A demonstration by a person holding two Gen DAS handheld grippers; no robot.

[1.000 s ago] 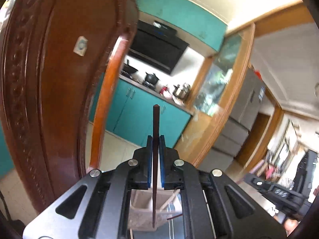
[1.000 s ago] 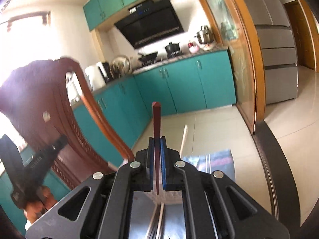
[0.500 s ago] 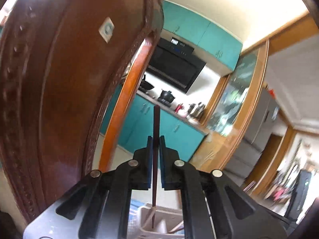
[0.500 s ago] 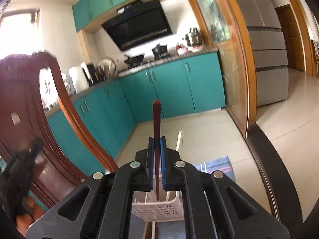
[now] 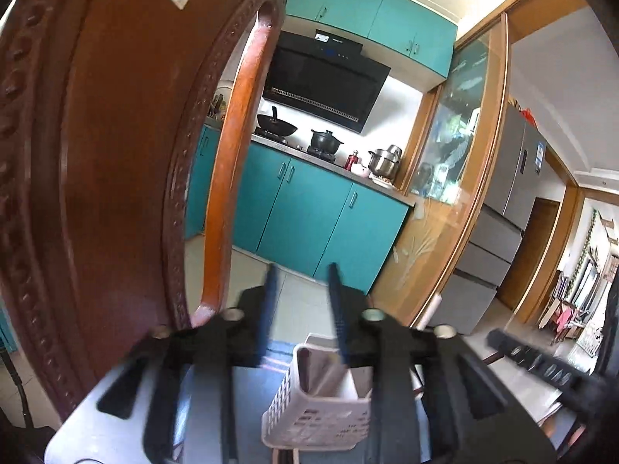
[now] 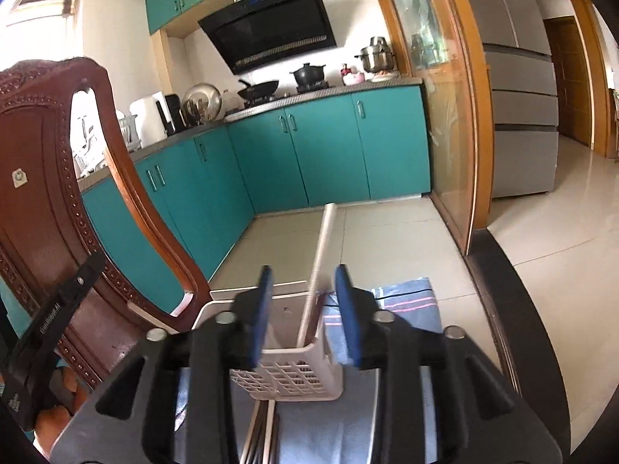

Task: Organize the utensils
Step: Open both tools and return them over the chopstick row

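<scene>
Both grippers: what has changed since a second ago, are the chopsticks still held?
No. The left gripper and right gripper have just been opening; each was shut on a dark red chopstick and now nothing is between the jaws. Both came down over the white basket, where dark sticks now lean. The pale stick in the basket, the striped cloth and the wooden chair stayed.

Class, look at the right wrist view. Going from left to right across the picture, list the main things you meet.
Wooden chair → white kettle → wok → black pot → steel pot → fridge.
</scene>
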